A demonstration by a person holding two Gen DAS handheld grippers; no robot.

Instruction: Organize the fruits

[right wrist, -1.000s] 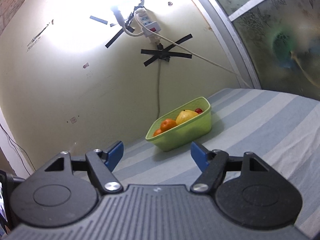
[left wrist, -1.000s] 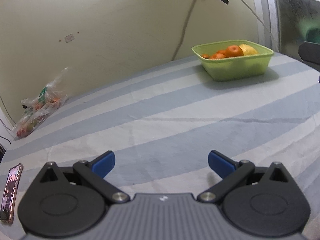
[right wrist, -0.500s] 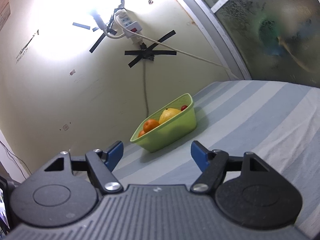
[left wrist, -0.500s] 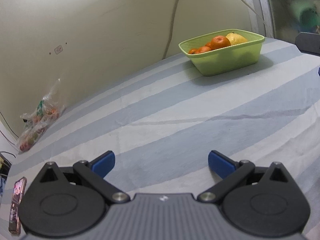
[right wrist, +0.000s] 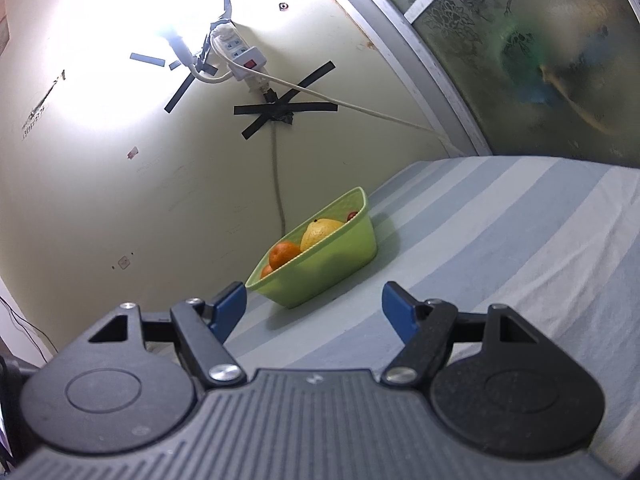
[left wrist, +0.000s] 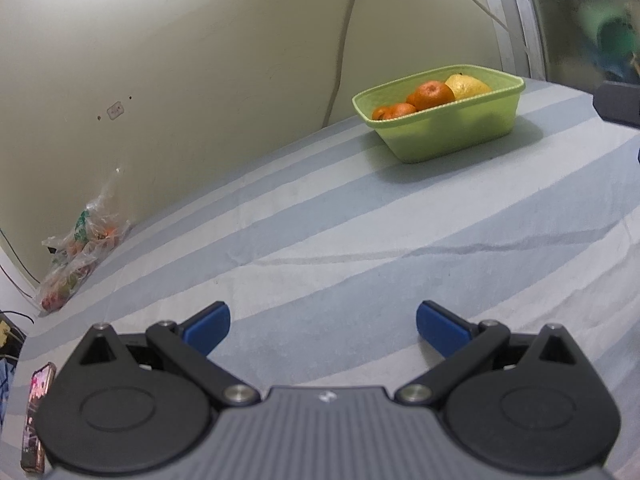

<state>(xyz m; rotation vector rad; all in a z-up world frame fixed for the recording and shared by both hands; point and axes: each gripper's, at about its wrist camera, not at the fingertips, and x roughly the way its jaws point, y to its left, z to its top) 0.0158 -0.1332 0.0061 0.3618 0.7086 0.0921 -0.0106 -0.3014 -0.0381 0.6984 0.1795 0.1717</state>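
Observation:
A light green basket stands on the striped cloth near the wall, holding oranges and a yellow fruit. It also shows in the right wrist view, with an orange, the yellow fruit and a small red fruit. A clear plastic bag of fruit lies at the far left by the wall. My left gripper is open and empty, well short of the basket. My right gripper is open and empty, close in front of the basket.
A phone lies at the left edge of the cloth. A dark object shows at the right edge. A power strip and taped cables hang on the wall above the basket. Frosted glass is at the right.
The left view has dropped and swung right slightly, so the basket sits lower and further right. The right gripper has moved closer to the basket. Both grippers stayed open.

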